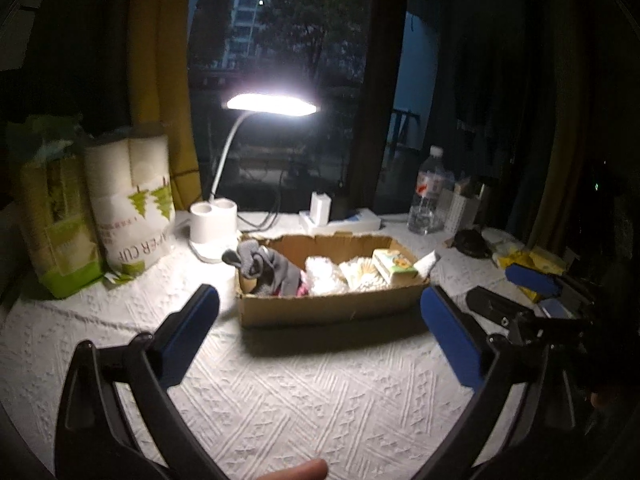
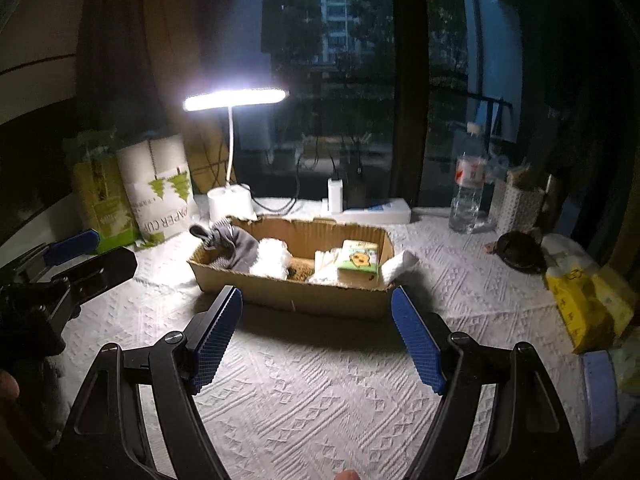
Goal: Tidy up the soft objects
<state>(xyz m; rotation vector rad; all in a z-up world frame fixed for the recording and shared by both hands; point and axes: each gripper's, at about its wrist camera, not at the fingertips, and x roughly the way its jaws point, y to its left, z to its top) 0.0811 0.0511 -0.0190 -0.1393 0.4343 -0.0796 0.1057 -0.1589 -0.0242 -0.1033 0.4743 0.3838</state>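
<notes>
An open cardboard box [image 1: 332, 308] [image 2: 288, 296] stands mid-table on the white textured cloth. Inside lie grey socks [image 1: 260, 264] [image 2: 234, 244] draped over the left end, a white fluffy item [image 1: 324, 276] [image 2: 272, 258] and a green tissue pack [image 1: 394, 266] [image 2: 358, 262]. My left gripper [image 1: 319, 293] is open, with nothing between its blue pads, short of the box's front wall. My right gripper [image 2: 316, 296] is open and empty too, just in front of the box. Each gripper shows in the other's view: right gripper [image 1: 516, 292], left gripper [image 2: 86, 258].
A lit desk lamp [image 1: 272, 104] [image 2: 236, 98] stands behind the box. Paper-cup packs [image 1: 132, 200] [image 2: 160, 188] stand at the back left. A water bottle [image 1: 430, 196] [image 2: 470, 184] and a power strip [image 2: 368, 210] are at the back. A yellow bag [image 2: 584, 304] lies at the right.
</notes>
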